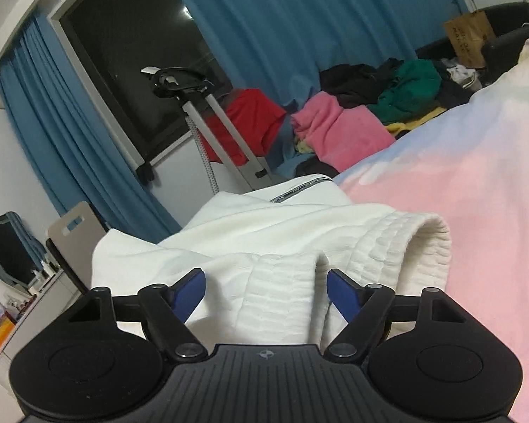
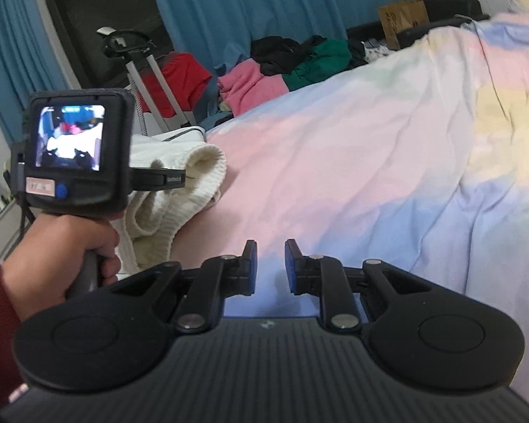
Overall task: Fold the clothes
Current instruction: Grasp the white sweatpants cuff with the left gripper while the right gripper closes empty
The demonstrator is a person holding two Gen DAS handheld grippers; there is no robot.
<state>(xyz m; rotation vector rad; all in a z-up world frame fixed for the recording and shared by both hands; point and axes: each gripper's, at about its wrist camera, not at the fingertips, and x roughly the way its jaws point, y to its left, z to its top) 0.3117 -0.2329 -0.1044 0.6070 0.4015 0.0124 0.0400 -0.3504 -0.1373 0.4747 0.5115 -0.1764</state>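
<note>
A white ribbed garment lies bunched at the near-left edge of the bed's pastel pink and blue cover. My left gripper stands open low over it, and the garment's ribbed hem runs between the blue pads without being pinched. In the right wrist view the same garment shows behind a hand in a dark red sleeve that holds the left gripper. My right gripper hovers over the bare cover. Its jaws are a narrow gap apart with nothing between them.
Pink, green and black clothes are piled past the bed's far side. A red cloth hangs by a metal stand before blue curtains. A paper bag stands at the back right, a dresser at the left.
</note>
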